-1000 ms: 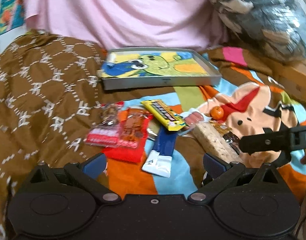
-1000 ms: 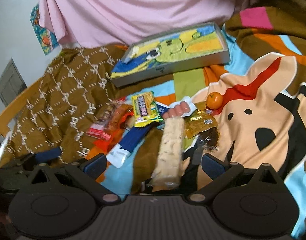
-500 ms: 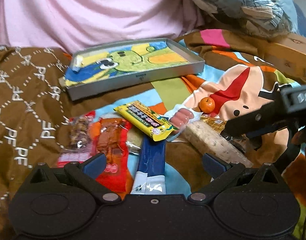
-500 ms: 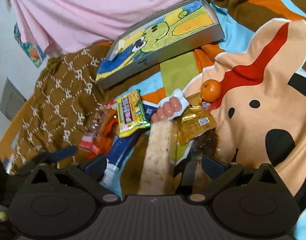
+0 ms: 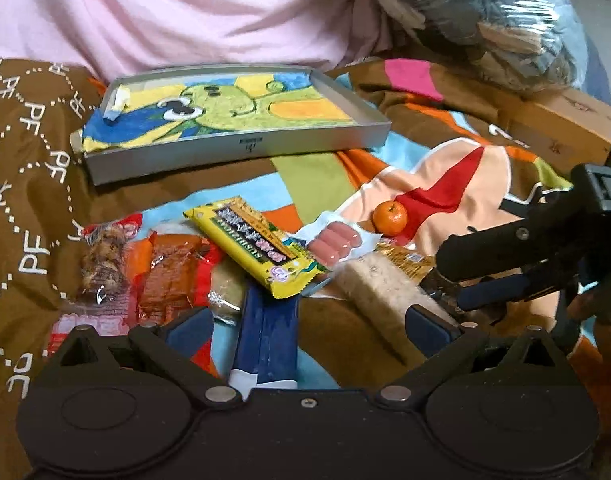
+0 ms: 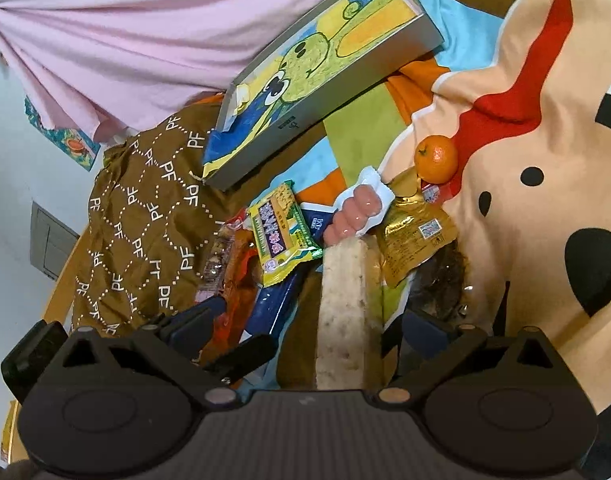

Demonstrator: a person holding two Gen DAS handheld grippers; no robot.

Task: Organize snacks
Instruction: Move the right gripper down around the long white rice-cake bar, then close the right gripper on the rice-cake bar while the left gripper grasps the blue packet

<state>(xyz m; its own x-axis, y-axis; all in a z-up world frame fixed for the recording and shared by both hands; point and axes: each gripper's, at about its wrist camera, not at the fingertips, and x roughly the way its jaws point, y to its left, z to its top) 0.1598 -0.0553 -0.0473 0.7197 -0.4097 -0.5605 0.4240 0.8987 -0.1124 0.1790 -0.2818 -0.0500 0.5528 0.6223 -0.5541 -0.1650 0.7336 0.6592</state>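
Dropped lower and closer over the snack pile with the right gripper [image 6: 309,322], fingers wide apart and the long pale bar [image 6: 341,304] lying between them on the cartoon blanket [image 6: 545,120], near the grey tray [image 6: 293,124]. Seen well only from the right camera: the gold packet [image 6: 413,240] beside the bar, just below the little orange [image 6: 436,159]. Seen well only from the left camera: the left gripper [image 5: 307,322], fingers apart too, above the blue packet [image 5: 267,332], and the red packets [image 5: 169,276] further left.
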